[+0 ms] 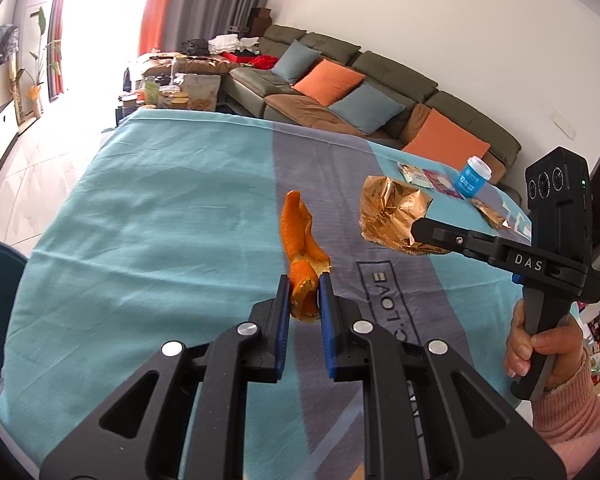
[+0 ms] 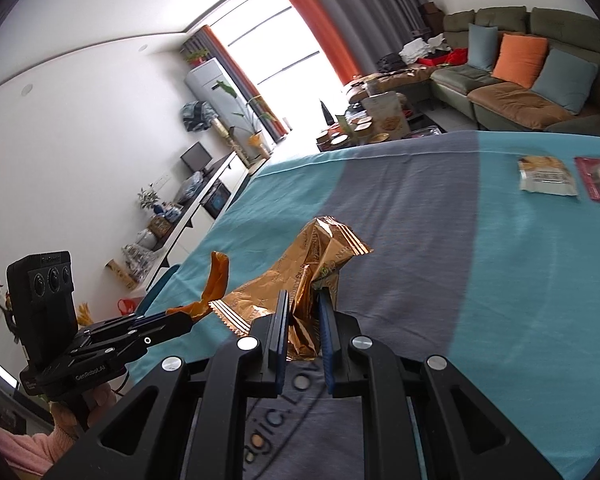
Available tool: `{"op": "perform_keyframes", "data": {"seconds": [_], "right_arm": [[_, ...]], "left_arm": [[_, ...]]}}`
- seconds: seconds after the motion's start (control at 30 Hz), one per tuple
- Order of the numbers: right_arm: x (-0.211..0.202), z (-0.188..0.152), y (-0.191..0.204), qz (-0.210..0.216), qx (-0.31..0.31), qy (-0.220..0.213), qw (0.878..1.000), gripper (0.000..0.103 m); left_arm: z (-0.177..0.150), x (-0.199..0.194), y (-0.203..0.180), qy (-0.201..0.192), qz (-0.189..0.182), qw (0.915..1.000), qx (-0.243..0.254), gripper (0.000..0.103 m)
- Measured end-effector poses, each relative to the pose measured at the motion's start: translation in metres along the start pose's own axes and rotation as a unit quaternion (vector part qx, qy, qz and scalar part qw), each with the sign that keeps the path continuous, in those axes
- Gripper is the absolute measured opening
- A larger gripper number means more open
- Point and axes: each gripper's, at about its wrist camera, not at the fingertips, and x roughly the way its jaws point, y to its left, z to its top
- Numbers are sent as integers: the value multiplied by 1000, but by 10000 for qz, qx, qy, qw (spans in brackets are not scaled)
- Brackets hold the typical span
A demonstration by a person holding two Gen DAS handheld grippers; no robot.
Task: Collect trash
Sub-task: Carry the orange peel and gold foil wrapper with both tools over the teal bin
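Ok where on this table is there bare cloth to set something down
Free: the teal cloth left of the orange peel, out to the table's far and left edges. Crowded: the far right corner, where the blue cup, snack packets and a gold wrapper lie.

Two grippers were noted: the left gripper (image 1: 304, 280) and the right gripper (image 2: 305, 296). One orange peel (image 1: 302, 240) was counted. Gold foil wrappers (image 1: 396, 212) numbered two, the second (image 1: 490, 212) lying farther off. Two flat snack packets (image 2: 546, 176) and one blue cup (image 1: 474, 178) were recorded.
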Motion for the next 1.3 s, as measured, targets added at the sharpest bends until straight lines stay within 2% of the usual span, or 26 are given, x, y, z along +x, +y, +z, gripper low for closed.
{"op": "perform_keyframes", "data": {"seconds": [0.5,1.3], "right_arm": [[23,5,31,383,-292,225,9986,13],[62,9,74,820,-723,598,9922,13]], "left_arm": [[-11,-35,32,-193,404,9987,-264,14],[-23,-75,70,-428,827,9934,-668,14]]}}
